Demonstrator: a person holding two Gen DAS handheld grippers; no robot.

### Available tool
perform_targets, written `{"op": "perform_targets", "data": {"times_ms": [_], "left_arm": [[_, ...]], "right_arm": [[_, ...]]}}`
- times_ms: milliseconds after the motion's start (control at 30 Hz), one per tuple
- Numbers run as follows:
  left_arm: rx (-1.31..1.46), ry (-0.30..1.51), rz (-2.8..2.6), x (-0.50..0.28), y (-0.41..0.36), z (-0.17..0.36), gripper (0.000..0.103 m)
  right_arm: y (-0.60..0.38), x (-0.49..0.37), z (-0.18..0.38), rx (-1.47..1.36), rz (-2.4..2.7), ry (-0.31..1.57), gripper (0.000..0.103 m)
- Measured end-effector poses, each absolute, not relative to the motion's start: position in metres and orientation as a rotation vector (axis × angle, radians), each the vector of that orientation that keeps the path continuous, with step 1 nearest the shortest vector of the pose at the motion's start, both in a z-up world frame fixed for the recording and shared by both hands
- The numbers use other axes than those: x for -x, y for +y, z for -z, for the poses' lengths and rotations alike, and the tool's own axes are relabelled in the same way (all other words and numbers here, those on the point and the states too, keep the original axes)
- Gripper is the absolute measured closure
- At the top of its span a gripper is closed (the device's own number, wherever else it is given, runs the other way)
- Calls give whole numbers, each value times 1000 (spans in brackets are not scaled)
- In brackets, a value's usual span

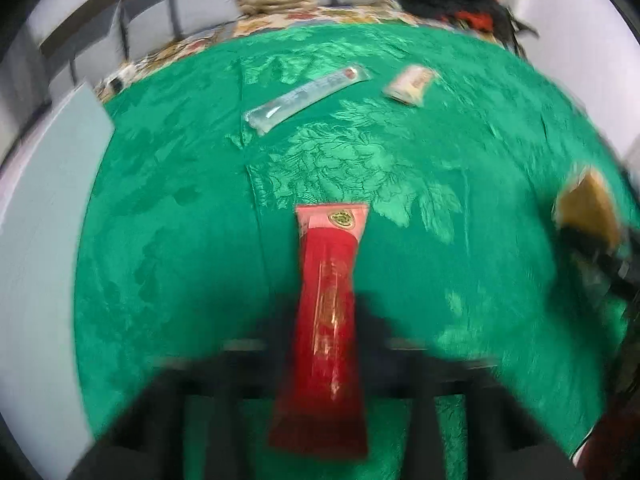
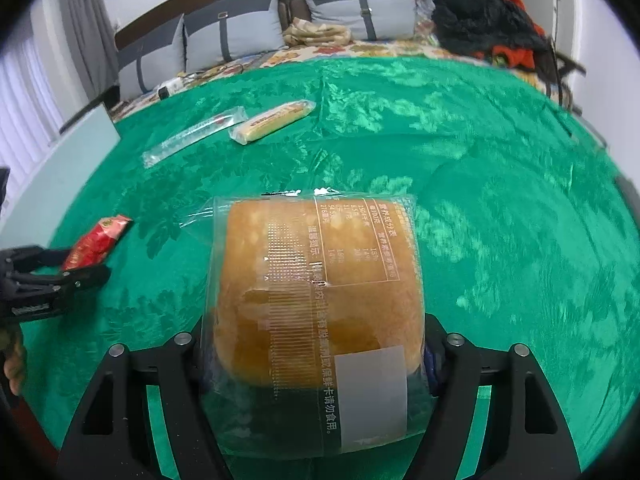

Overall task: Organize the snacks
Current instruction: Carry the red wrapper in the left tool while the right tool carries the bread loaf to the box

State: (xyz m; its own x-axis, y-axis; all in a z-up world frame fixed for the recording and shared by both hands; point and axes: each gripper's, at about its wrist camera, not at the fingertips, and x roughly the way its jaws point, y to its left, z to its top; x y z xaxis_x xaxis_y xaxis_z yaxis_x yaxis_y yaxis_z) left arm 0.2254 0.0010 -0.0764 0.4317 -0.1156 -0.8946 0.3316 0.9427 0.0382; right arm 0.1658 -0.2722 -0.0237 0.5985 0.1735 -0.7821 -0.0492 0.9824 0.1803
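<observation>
We hold a snack in each claw. The left gripper [image 1: 324,340] is clenched on the red packet [image 1: 326,280], which hangs over the green cloth [image 1: 180,200] toward its near left edge. The right gripper [image 2: 316,344] grasps the bagged bread [image 2: 320,280] by its sides, above the middle of the cloth. To do this well, we should carry both toward the clear stick [image 2: 192,136] and wrapped bar [image 2: 272,118] near the far edge, lower them flat, and lay them parallel before letting go.

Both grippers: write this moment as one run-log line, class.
left gripper: shut on red packet | right gripper: holding bread bag | green cloth: two snacks left
</observation>
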Motion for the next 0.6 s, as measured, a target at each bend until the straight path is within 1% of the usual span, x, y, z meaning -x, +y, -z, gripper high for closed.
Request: {"op": "perform_targets", "data": {"times_ms": [67,200,267,433,533,600], "left_arm": [[-212,1080,293,-214,5,74,87],[-13,1032,327,-189,30,55,87],[121,998,345,-175,49,38,87],[314,907,351,-140,96,-7,87],[370,837,325,-120,136,-41,87],[403,786,286,-109,173,-63,87]], "right_arm": [[-276,-158,20,-191,-140,926,28],[-279,-133,9,-254,-152,922,28],[-278,-119,4,-259,-155,922,28],[-251,-102,-11,-202,-182,940,28],[-217,-105,-38,-173,-256,913,28],[-179,-112,-70,-163,-347,861,28]]}}
